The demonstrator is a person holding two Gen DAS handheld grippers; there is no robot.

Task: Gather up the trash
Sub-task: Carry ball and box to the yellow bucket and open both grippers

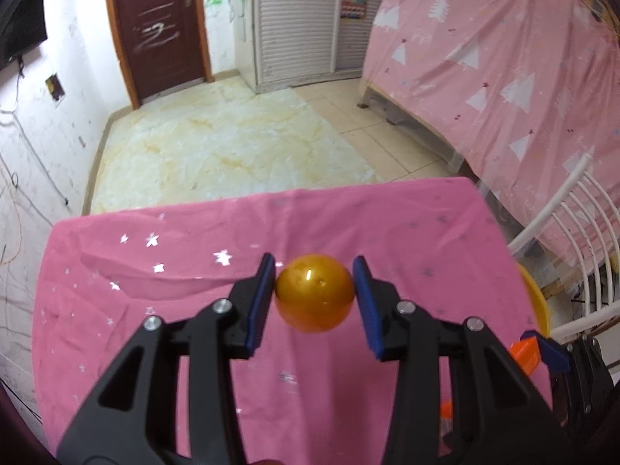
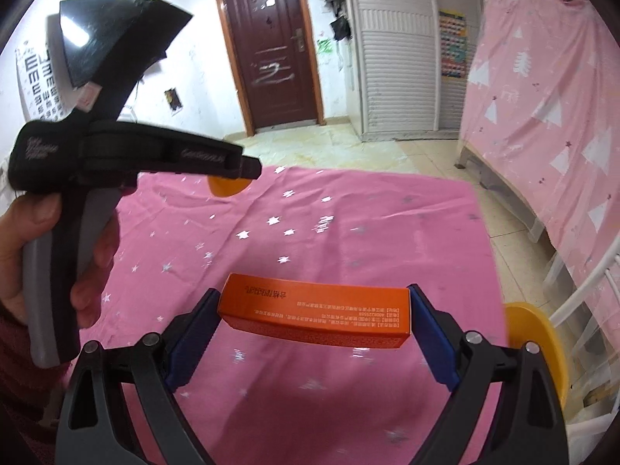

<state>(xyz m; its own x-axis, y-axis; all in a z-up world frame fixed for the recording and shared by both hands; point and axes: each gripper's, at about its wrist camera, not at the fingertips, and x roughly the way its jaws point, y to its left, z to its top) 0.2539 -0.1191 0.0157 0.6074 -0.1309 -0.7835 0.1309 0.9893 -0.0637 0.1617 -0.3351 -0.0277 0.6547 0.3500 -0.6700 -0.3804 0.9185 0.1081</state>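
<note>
Left tongs (image 1: 314, 294): clamped on one gold ball (image 1: 314, 293), clear above the pink-clothed counter (image 1: 193, 310). Right tongs (image 2: 314, 312): spread wide, gripping one orange box (image 2: 314, 312) by its ends. Yellow bin (image 2: 536, 333), one, at the counter's right edge. Advice: keep both grips firm and carry level to the bin.

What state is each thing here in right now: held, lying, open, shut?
Golden ball: held in the left tongs, off the cloth.
Orange box: clamped end to end in the right tongs.
Yellow bowl: sitting at the table's right edge.
Pink tablecloth: spread flat, creased.
Door: shut.
</note>
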